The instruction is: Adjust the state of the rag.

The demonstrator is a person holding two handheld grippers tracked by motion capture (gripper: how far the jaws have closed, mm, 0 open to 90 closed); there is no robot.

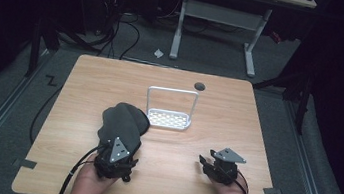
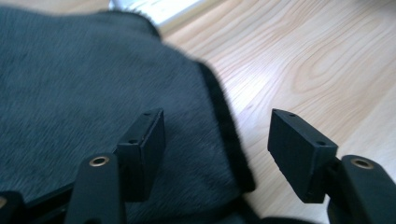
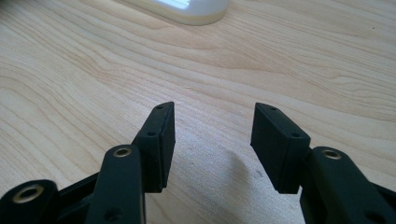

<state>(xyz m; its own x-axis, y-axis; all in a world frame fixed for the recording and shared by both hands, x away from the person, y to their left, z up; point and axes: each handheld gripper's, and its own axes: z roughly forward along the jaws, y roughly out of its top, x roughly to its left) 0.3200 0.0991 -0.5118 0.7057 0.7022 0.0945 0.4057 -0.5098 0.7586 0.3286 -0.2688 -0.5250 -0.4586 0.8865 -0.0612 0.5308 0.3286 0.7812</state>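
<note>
Left gripper [image 2: 215, 140] jaws wide, empty, above dark cloth [image 2: 93, 93] edge; right gripper [image 3: 212, 140] agape, empty

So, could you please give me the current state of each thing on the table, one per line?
Dark cloth: lying bunched on the table, its far edge against the rack.
White rack: upright, nothing on it.
Left gripper: open over the cloth's edge, pads not pressing on it.
Right gripper: open, nothing between its jaws, above bare wood.

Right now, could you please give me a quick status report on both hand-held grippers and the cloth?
Left hand-held gripper open over dark grey fuzzy cloth, edge between jaws. Right hand-held gripper open, empty. White metal rack behind cloth.
</note>
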